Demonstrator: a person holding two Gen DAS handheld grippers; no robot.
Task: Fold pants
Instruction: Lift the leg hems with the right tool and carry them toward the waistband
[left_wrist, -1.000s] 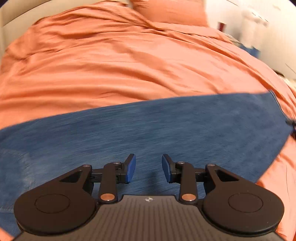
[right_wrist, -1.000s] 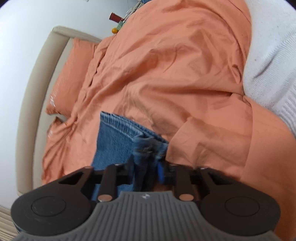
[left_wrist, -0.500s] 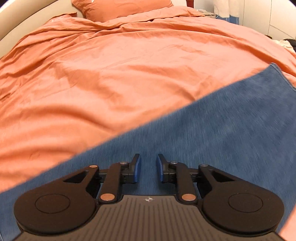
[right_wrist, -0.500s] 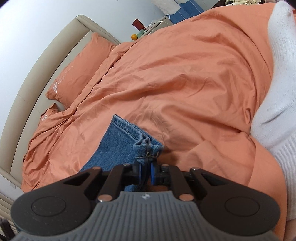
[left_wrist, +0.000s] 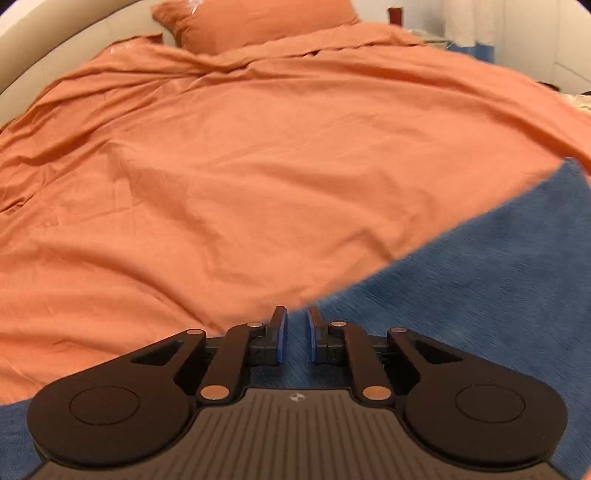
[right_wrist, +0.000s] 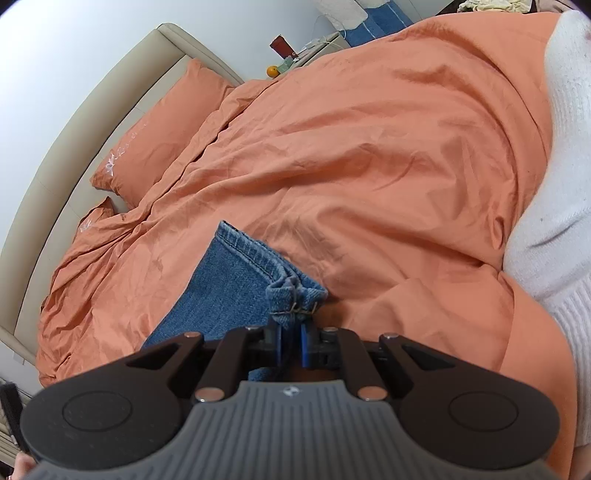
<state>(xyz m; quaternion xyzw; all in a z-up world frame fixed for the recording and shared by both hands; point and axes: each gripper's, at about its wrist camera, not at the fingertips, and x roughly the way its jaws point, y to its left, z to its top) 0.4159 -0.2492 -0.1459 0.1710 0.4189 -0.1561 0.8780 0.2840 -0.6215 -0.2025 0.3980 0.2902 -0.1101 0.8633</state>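
While the right gripper (right_wrist: 291, 345) is clamped on the bunched hem corner of the jeans (right_wrist: 229, 280), the left gripper (left_wrist: 294, 334) hangs over the denim's near edge with its jaws a narrow gap apart and no cloth visibly between them. The jeans lie stretched between the two on the near part of the bed (left_wrist: 258, 166), their long axis running left gripper to right gripper, so the fold likely turns on carrying the hem toward the left. No containers appear; farther off, pillows (left_wrist: 255, 18) sit at the head edge.
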